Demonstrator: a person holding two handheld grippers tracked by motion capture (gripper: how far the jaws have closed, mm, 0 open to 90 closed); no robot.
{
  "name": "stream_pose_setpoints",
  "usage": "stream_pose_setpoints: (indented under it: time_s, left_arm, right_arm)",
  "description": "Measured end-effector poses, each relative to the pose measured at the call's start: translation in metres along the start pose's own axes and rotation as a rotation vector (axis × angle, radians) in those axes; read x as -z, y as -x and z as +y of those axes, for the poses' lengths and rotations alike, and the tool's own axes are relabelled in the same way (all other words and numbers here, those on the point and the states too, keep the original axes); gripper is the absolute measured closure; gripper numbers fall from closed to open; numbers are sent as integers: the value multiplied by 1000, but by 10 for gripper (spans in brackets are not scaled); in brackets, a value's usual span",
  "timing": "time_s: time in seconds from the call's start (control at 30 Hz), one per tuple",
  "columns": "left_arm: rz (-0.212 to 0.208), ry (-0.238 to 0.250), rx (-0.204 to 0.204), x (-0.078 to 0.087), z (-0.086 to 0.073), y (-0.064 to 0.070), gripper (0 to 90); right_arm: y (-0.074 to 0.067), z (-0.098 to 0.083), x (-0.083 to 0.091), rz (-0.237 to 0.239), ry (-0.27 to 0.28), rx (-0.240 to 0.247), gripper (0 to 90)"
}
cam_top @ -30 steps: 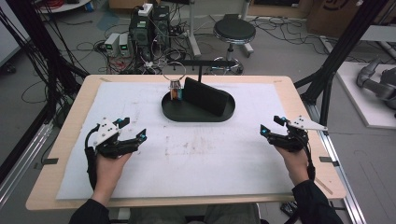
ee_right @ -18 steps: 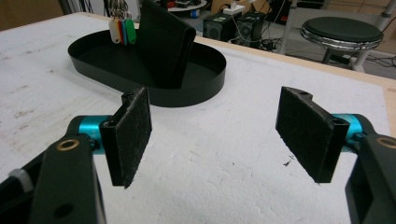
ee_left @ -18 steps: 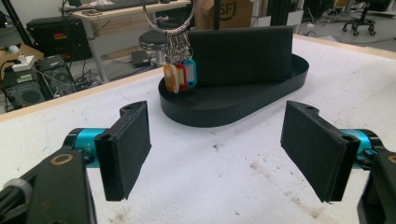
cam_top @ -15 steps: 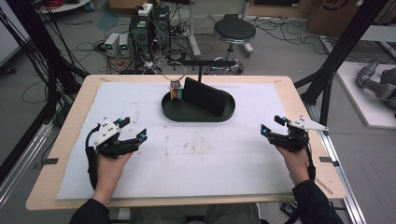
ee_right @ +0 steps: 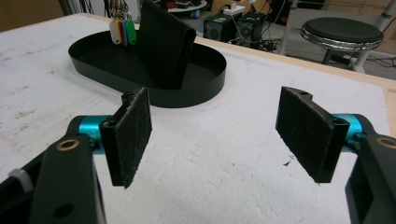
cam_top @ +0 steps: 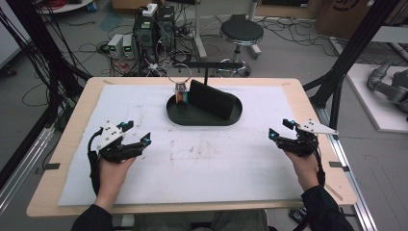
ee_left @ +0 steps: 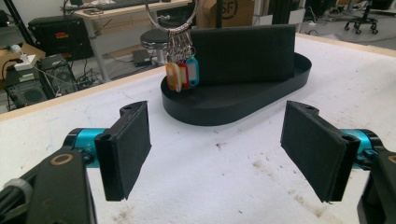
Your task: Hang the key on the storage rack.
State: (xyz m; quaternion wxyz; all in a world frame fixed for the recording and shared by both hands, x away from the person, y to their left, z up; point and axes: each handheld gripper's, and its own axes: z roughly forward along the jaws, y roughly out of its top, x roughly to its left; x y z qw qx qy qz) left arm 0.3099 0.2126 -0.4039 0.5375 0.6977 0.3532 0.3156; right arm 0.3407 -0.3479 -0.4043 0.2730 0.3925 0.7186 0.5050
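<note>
A: Currently, how do your two grippers stand?

B: Your left gripper rests on the white mat at the near left, its jaws spread wide with nothing between them. Your right gripper rests at the near right, well apart from the left one, its jaws likewise spread and holding nothing. In each gripper view the two black pads face each other across bare mat.

A: What lies beyond them?

B: Farther out, at the middle of the table, sits a black oval tray. A black wallet stands on edge inside it, along its length.

A: And the keys?

B: The key ring hangs at the left end of the tray, just beside the wallet. Its coloured tags, orange, red and blue in the left gripper view, dangle over the tray floor. Neither gripper touches tray, wallet or ring.

A: Behind the table?

B: A round stool and cabled equipment boxes stand on the floor.
</note>
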Motion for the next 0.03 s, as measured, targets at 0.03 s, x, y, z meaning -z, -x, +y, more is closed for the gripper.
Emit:
stream_pose_setpoints:
  time_s: [0.03]
  left_arm:
    - [0, -2, -1, 0, 0, -1, 241]
  right_arm:
    - [0, 0, 0, -1, -3, 1, 272]
